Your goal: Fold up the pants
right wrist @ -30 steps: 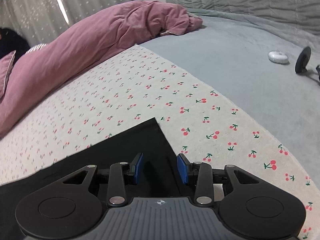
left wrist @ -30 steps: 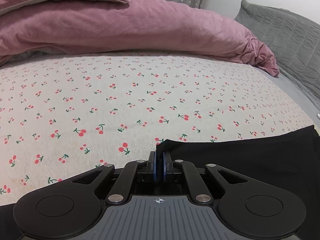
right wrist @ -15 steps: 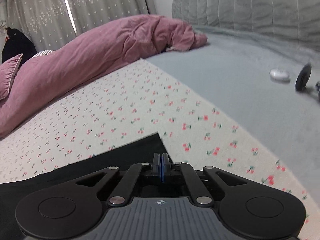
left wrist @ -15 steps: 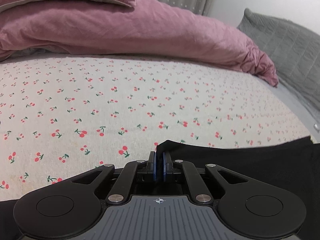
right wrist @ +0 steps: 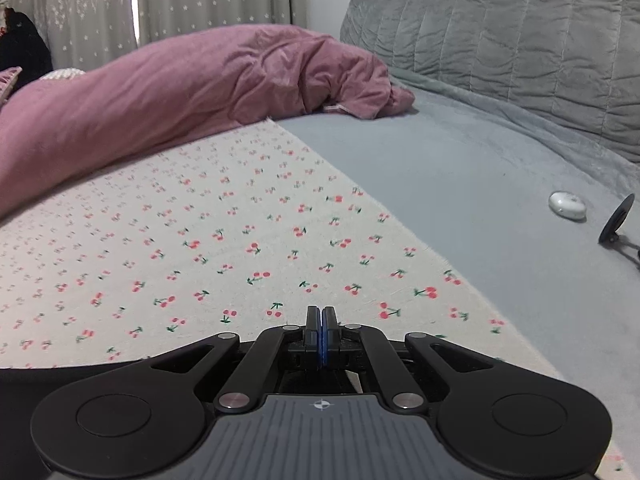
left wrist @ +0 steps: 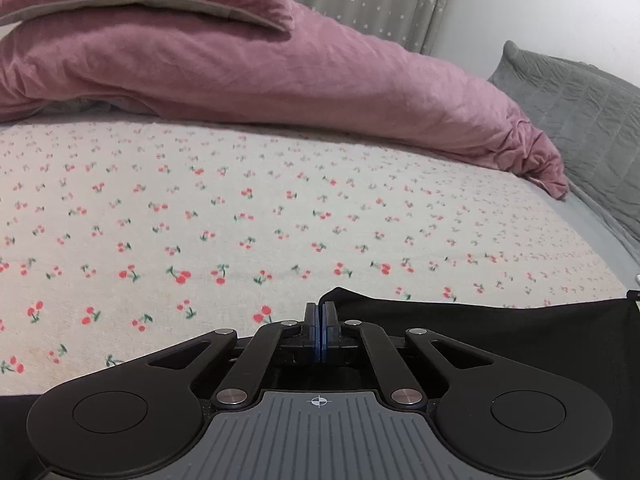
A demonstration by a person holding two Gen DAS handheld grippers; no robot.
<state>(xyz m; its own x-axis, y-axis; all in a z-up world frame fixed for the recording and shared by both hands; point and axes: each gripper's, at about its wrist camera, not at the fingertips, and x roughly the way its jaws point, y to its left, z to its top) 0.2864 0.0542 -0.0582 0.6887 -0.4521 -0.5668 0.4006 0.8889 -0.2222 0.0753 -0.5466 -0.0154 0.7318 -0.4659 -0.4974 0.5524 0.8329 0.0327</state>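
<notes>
Black pants (left wrist: 500,332) spread low and right in the left wrist view on the cherry-print sheet (left wrist: 280,208), a raised corner pinched between the closed pads of the left gripper (left wrist: 320,312). In the right wrist view, only a dark strip of pants (right wrist: 60,372) at lower left; right gripper (right wrist: 321,316) jaws closed, fabric between them not discernible. Beyond, pink duvet (right wrist: 180,92), grey headboard cushion (right wrist: 500,40), small white case (right wrist: 567,205) at right.

text: I read none in either wrist view | labels/brands/numbers: none | only mark I see: small crosshair sign on left claw housing (left wrist: 319,401) and on right claw housing (right wrist: 321,405) | bed sheet (left wrist: 280,216): cherry print, no writing
</notes>
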